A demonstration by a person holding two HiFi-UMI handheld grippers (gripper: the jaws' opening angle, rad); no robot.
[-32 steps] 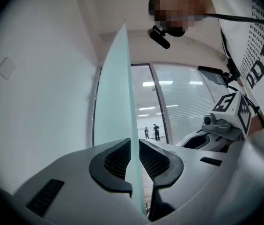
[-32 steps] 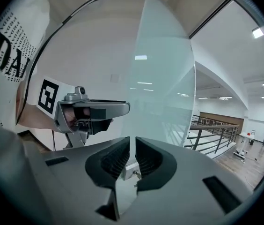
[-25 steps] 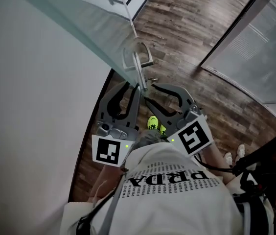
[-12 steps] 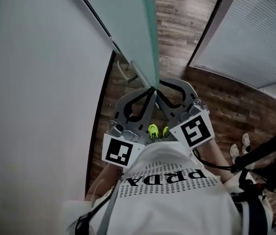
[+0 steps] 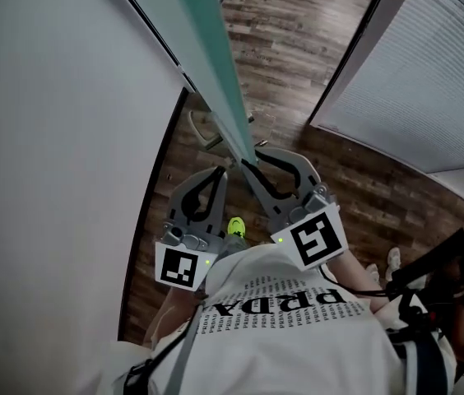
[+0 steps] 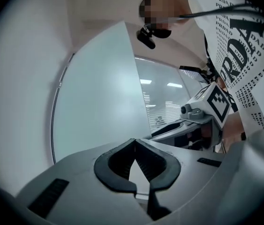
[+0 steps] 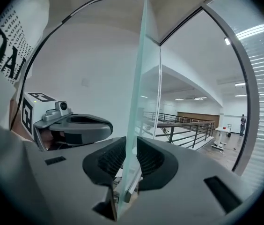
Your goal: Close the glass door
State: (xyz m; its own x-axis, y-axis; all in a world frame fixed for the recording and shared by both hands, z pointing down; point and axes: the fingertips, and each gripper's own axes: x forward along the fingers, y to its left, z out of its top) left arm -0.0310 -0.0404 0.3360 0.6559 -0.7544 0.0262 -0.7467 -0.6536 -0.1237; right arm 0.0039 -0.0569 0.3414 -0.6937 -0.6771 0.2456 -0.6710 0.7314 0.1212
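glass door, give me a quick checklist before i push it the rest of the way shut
1. Grip on the glass door: ok. The right gripper has its fingers closed on either side of the door's edge.
2. Left gripper out of the way: ok. It is shut with nothing between its fingers and is off the glass.
3. Door already closed: not ok. Its edge stands free, with an open gap beside it.
4. Door handle free: ok. Neither gripper is on it.
5. Swing path and latch side unobstructed: cannot tell.
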